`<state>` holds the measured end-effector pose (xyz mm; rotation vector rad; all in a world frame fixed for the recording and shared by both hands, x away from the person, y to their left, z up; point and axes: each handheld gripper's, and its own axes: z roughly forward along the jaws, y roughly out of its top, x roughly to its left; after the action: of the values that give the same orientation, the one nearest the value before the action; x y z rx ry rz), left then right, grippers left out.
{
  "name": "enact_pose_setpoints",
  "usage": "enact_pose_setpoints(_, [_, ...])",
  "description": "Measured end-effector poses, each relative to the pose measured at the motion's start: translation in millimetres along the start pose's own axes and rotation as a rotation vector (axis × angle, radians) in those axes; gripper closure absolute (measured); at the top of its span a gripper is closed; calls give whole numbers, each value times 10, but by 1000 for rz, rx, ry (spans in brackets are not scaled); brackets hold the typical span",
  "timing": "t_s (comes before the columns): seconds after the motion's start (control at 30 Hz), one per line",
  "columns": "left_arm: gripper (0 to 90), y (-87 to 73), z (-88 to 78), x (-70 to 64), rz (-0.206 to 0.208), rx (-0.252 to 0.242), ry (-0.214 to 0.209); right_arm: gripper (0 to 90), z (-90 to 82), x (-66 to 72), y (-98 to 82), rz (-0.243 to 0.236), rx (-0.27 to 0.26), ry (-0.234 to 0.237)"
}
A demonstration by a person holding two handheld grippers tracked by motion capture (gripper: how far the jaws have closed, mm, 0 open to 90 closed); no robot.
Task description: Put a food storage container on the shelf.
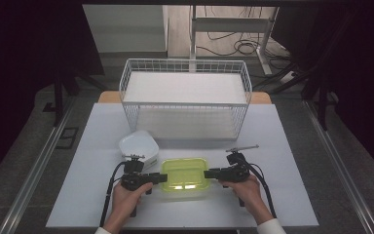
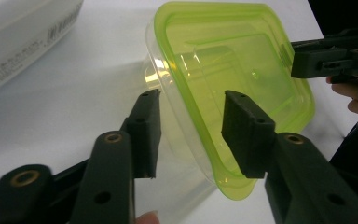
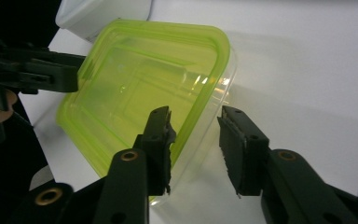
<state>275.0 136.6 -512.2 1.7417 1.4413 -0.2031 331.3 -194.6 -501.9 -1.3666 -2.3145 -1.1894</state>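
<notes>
Two grippers at the ends of a lidded green container

High view: the clear container with its green lid [image 1: 185, 178] sits on the table [image 1: 78, 195] near the front, nothing visible inside; left gripper [image 1: 161, 178] and right gripper [image 1: 208, 173] meet its ends, beside a white container [image 1: 137, 146] and wire basket [image 1: 185, 97].
Left gripper view: half-open jaws straddle the rim, not pressing.
Right gripper view: likewise.

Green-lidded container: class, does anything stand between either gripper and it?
Nothing visible does. The left gripper and right gripper each straddle an end of the green-lidded container; the white box sits behind, aside.
</notes>
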Motion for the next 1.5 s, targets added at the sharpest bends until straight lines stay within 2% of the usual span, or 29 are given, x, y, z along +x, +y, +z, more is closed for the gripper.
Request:
enact_pose_setpoints(0.2, [649, -1, 29, 20, -15, 7, -28, 690, 19, -29, 0, 31, 2, 35])
enact_pose_setpoints(0.23, [670, -7, 37, 21, -24, 2, -42, 703, 25, -33, -2, 35, 5, 46])
enact_pose_setpoints(0.3, [713, -23, 41, 58, -75, -11, -80, 724, 36, -40, -9, 48, 7, 65])
enact_pose_setpoints(0.37, [751, -33, 23, 79, -85, -16, -104, 745, 13, -47, -13, 73, -2, 69])
enact_pose_setpoints(0.5, [785, -42, -25, 28, -60, -34, -83, 790, -63, -12, -16, 88, -36, 94])
enact_pose_setpoints(0.7, [795, -31, -97, -33, -34, -60, -100, 796, -156, 69, -16, 47, -61, 94])
enact_pose_setpoints(1.07, [798, -14, -224, -144, 39, -101, -107, 796, -323, 234, 26, -66, -120, 75])
enact_pose_setpoints(1.3, [799, -15, -248, -160, 49, -113, -113, 796, -357, 280, 30, -99, -135, 64])
enact_pose_setpoints(1.5, [799, 17, -346, -214, 87, -138, -112, 796, -411, 359, 45, -148, -175, 57])
